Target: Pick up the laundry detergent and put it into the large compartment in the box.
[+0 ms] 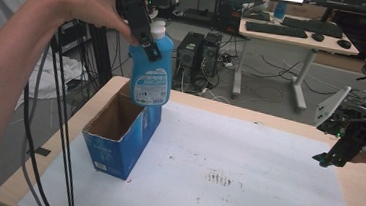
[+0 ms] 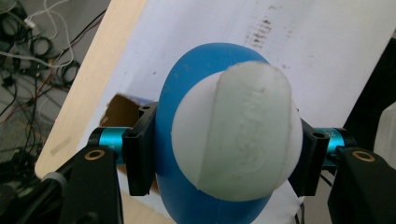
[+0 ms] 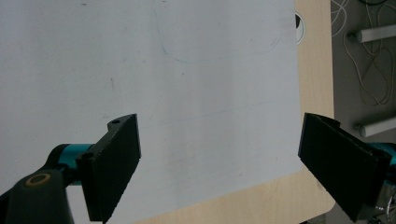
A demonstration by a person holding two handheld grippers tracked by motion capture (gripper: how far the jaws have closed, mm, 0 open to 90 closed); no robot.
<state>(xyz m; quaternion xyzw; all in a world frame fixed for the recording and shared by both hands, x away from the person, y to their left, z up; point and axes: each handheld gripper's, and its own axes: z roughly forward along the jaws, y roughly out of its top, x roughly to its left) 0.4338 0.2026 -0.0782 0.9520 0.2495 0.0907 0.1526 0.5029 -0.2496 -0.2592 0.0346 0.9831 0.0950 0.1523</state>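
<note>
Left gripper (image 1: 148,44): I have its jaws clamped on the shoulders of the blue bottle (image 1: 149,77), just under the white cap (image 2: 236,135).
Bottle position: upright in the air, its base at the far rim of the open blue box (image 1: 120,140) (far-left part of the table (image 1: 352,178)).
Right gripper (image 1: 331,155): I hold it above the table's right edge, jaws spread wide with nothing between them.
Surface below right gripper: white sheet (image 3: 154,70) (faintly marked).
</note>
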